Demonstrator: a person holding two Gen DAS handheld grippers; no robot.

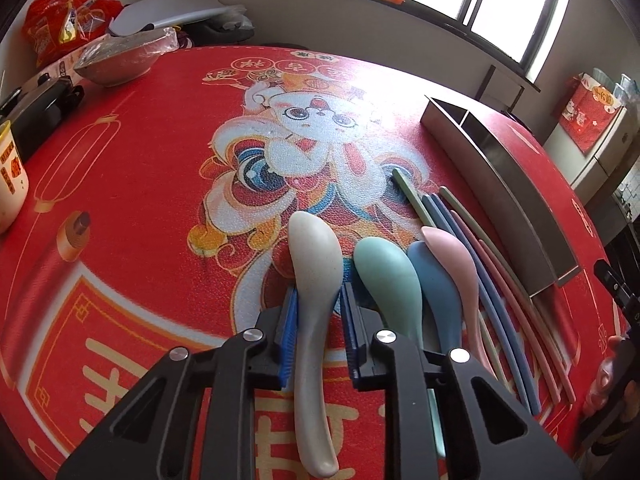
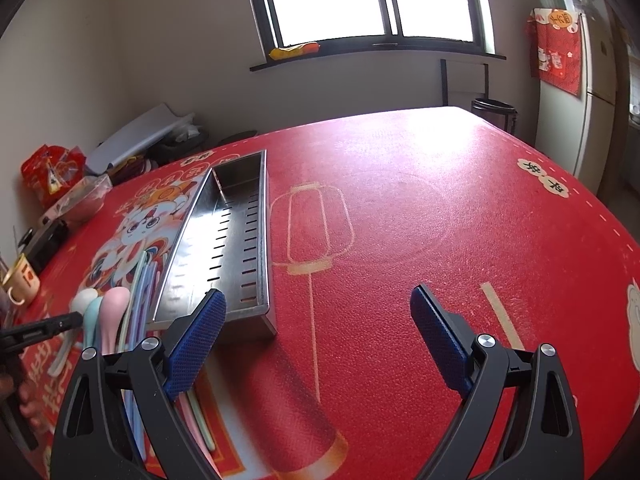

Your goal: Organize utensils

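White spoon handle lies between left hand-held gripper pads, narrowly parted, grip unclear. Right hand-held gripper wide open, empty; metal tray at 11 o'clock.

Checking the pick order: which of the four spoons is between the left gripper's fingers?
The white spoon, leftmost in the row; the green, blue and pink spoons lie outside the left gripper.
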